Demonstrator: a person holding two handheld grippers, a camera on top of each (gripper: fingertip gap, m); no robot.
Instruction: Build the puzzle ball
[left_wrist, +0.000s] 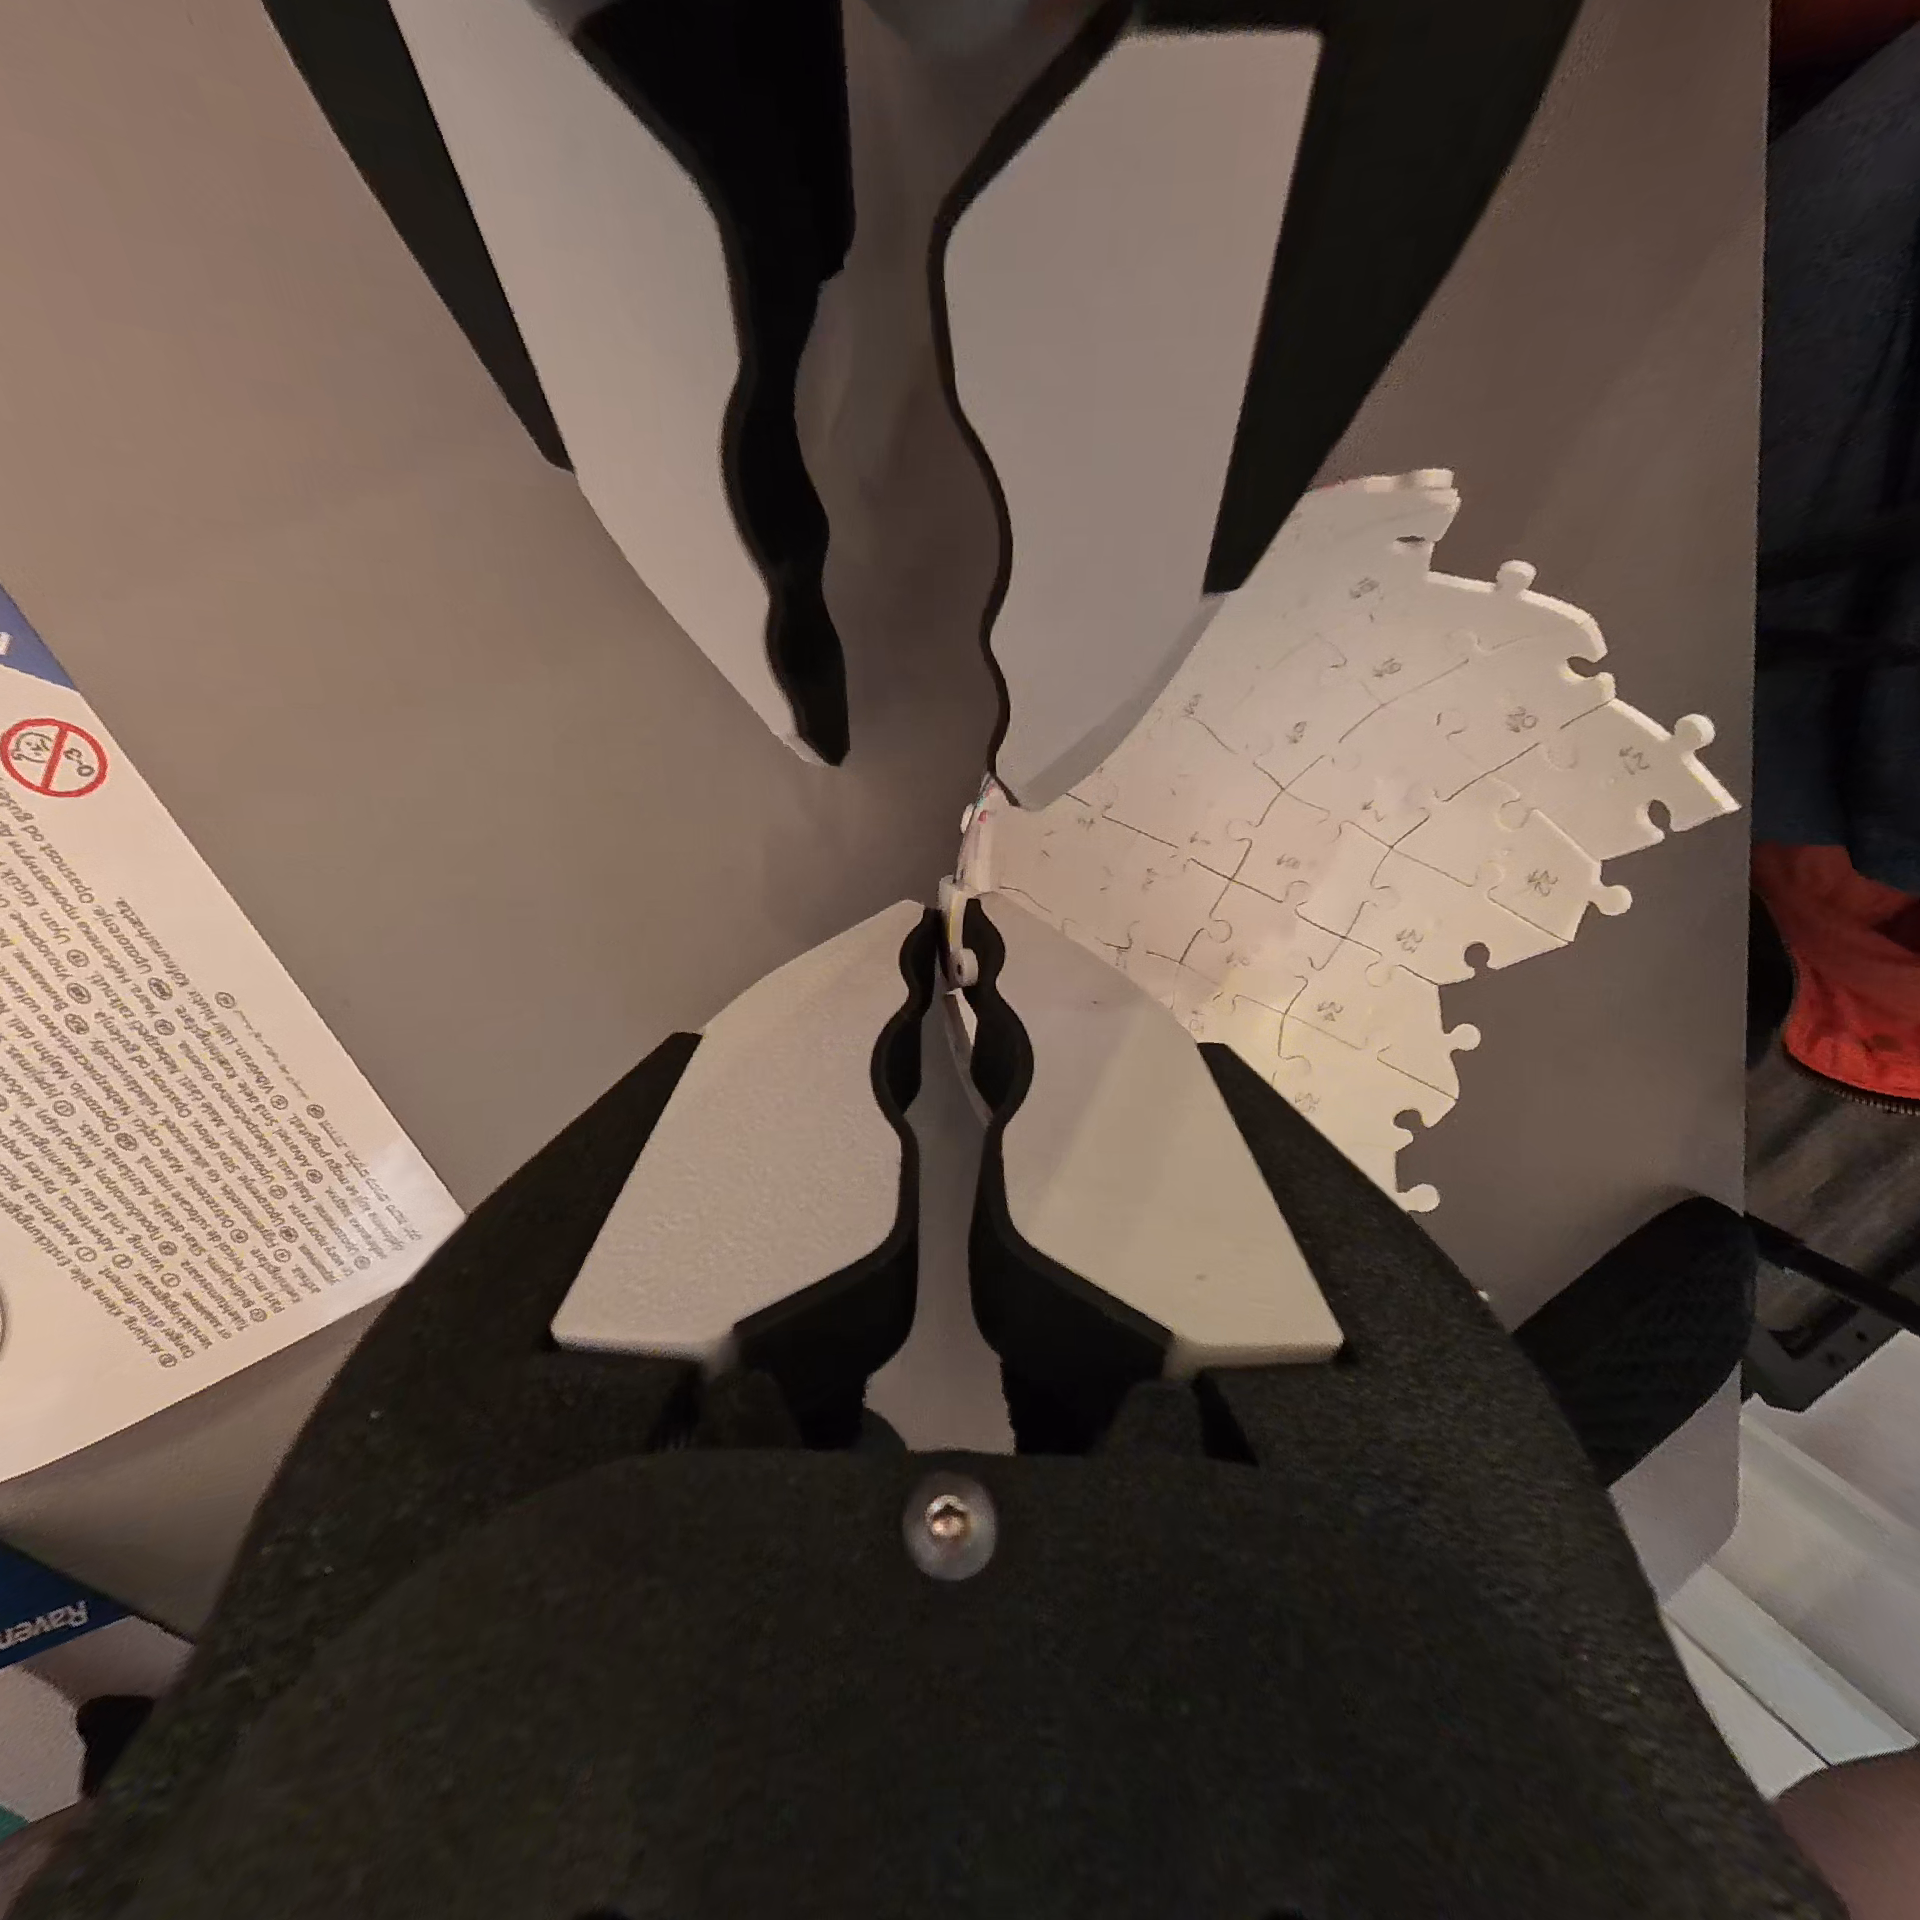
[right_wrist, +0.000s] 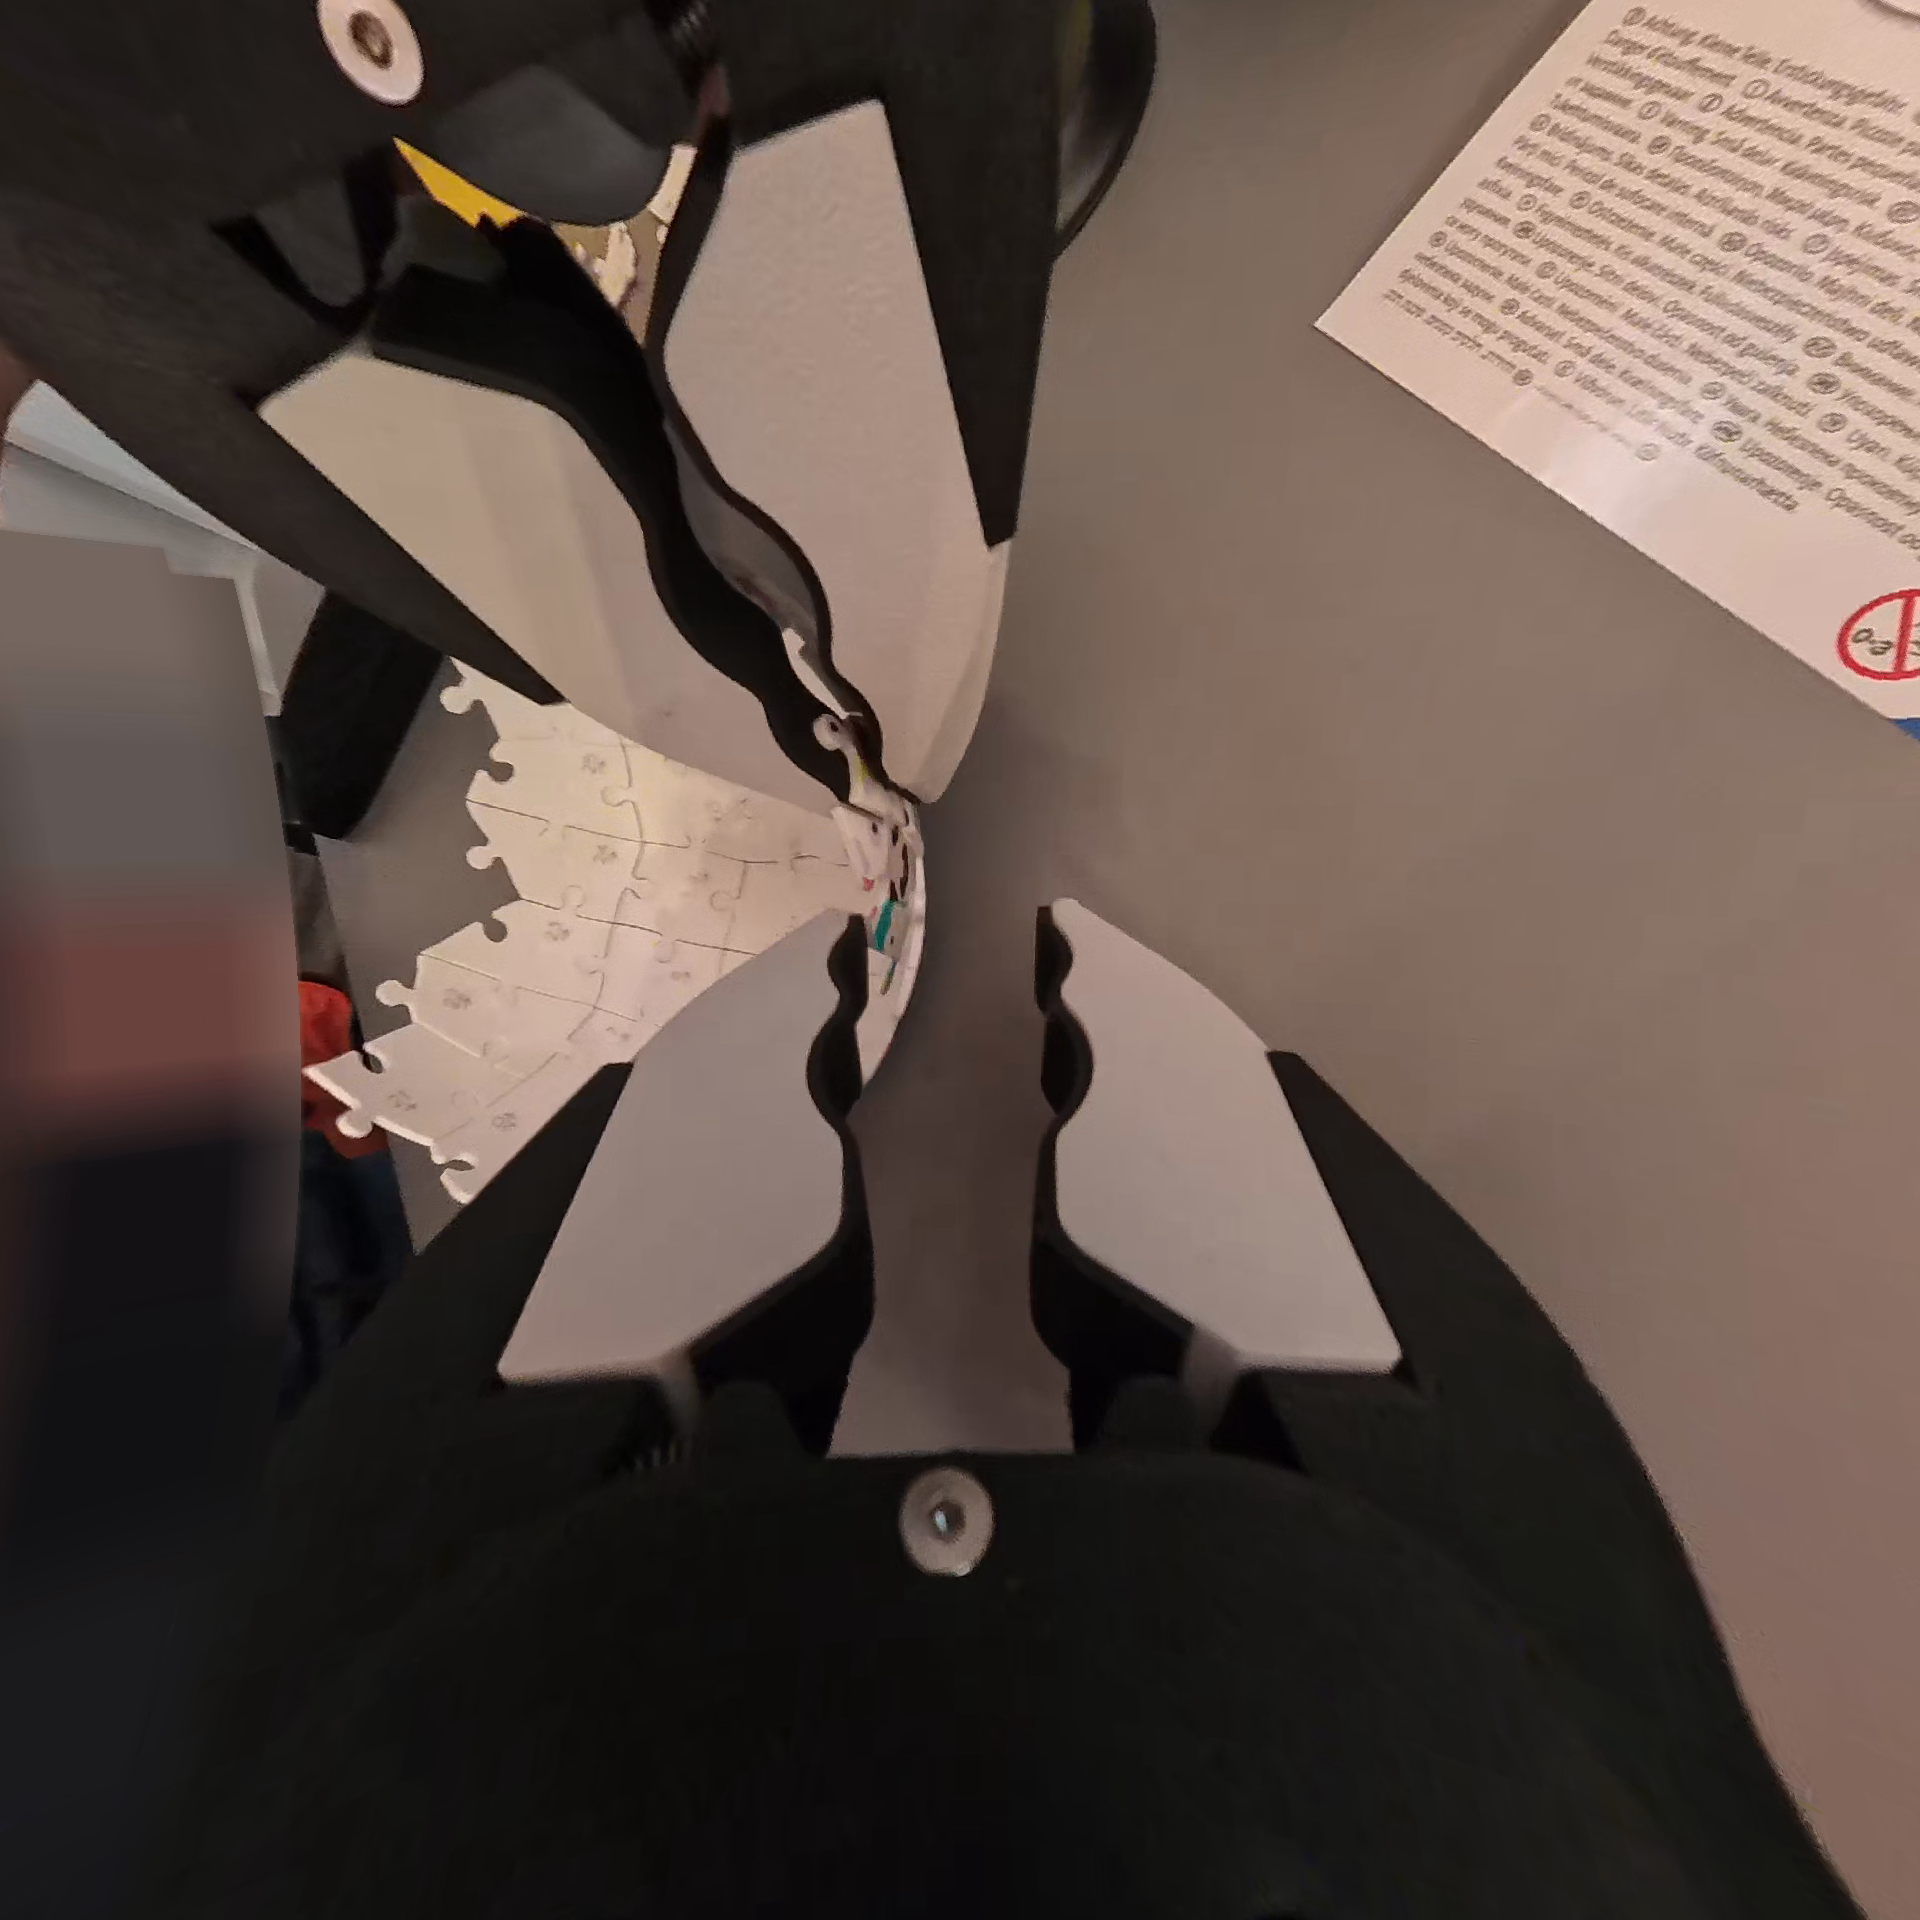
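The partly built puzzle ball (left_wrist: 1351, 831) is a curved white shell of joined pieces, with its numbered inner side facing the camera. It is held in the air near the table's edge. My left gripper (left_wrist: 951, 930) is shut on the shell's rim, where a bit of the coloured outer print shows. My right gripper (left_wrist: 914, 758) comes in from the top, open and empty, with its tips just short of that rim. In the right wrist view the right gripper (right_wrist: 948, 920) is open, its left finger beside the shell (right_wrist: 603, 914). The left gripper (right_wrist: 873, 795) pinches the rim from the upper left.
A printed leaflet (left_wrist: 208, 987) lies on the grey table (left_wrist: 312, 520); it also shows in the right wrist view (right_wrist: 1662, 312). A blue box corner (left_wrist: 42, 1621) is at the lower left. The table edge (left_wrist: 1756, 727) runs down the right, with a black chair part (left_wrist: 1662, 1340) and red cloth (left_wrist: 1849, 956) beyond. The grippers are tip to tip, or close to it.
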